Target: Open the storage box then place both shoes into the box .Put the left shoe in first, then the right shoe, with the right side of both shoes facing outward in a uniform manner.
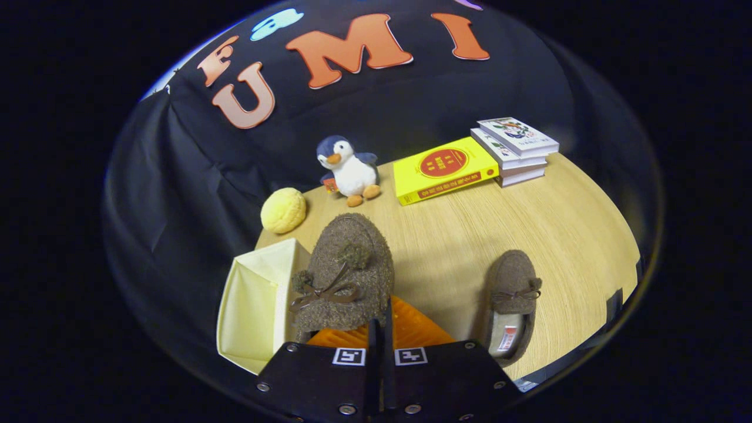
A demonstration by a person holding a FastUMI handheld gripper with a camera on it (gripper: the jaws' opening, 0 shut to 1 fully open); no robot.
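Observation:
A fuzzy brown slipper shoe (346,264) with a bow and pompoms hangs just ahead of my orange fingers (420,332), toe pointing away. My gripper (383,322) is shut on the rim of its heel opening. Its toe overlaps the right wall of the pale yellow storage box (252,305), which stands open on the left side of the wooden table (470,229). The second brown shoe (512,294) lies flat on the table to the right of the fingers, toe away, with its lined inside showing.
Beyond the shoes, a yellow round bun-like toy (284,210), a plush penguin (348,170), a yellow book (443,169) and a stack of white books (517,150) line the table's far side. The table's edge runs close behind the right shoe.

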